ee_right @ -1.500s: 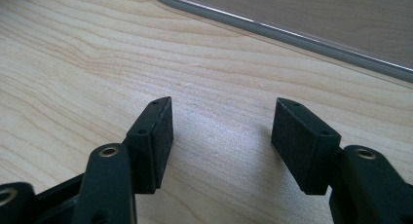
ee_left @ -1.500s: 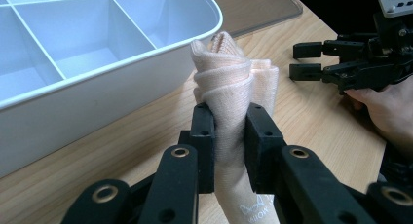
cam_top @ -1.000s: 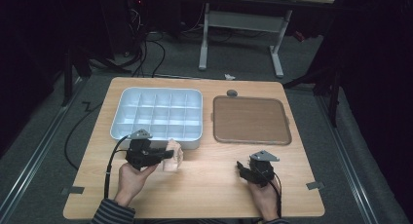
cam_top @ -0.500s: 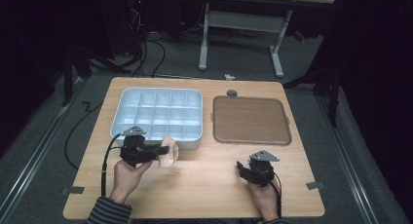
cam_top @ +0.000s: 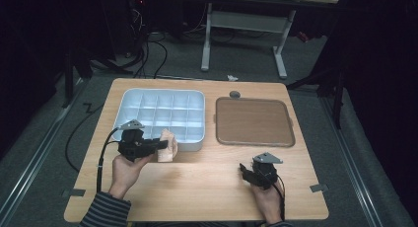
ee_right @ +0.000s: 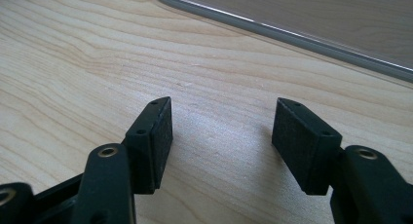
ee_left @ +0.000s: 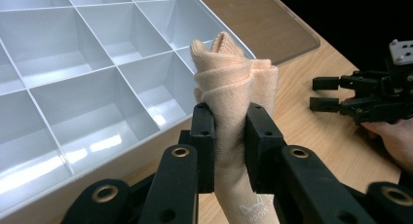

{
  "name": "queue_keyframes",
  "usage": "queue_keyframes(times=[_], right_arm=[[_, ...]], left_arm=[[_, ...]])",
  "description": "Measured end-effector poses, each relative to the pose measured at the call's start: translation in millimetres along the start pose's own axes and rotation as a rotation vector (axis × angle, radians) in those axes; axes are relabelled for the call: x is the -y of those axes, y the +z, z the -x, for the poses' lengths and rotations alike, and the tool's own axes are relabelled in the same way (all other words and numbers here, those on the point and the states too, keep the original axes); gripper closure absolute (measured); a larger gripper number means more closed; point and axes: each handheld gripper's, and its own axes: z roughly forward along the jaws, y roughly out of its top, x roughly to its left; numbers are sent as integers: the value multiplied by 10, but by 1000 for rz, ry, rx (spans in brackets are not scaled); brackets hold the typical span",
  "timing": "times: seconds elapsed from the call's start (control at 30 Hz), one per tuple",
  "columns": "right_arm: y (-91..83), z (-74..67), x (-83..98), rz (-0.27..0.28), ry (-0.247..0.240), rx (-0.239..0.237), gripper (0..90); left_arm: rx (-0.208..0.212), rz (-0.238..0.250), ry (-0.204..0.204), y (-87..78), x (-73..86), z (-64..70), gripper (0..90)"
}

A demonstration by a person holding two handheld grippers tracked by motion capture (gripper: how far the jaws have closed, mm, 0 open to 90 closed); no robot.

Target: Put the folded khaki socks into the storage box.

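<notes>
My left gripper is shut on a folded peach sock, holding it just above the table by the near edge of the white compartment tray. The sock stands bunched upward between the pads, with small print low on it. My right gripper rests low over the bare wood at the front right, jaws open and nothing between them. It also shows far off in the left gripper view, as the right gripper.
A flat brown lid or mat lies right of the tray. A small dark round object sits behind it. The wooden table has free room along its front. Desk legs and cables stand on the floor beyond.
My left gripper with the sock has shifted slightly left and toward the tray's near edge. The right gripper has stayed in place.
</notes>
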Motion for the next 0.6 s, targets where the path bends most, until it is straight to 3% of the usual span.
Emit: queue_keyframes(times=[0.13,0.23,0.6], right_arm=[[0,0,0,0,0,0,404],[0,1,0,1,-2,0,404],[0,0,0,0,0,0,404]], left_arm=[[-17,-2,-9,1,-4,-30,768],[-56,-23,27,-5,-22,-3,768],[-41,-20,-1,32,-102,-86,767]])
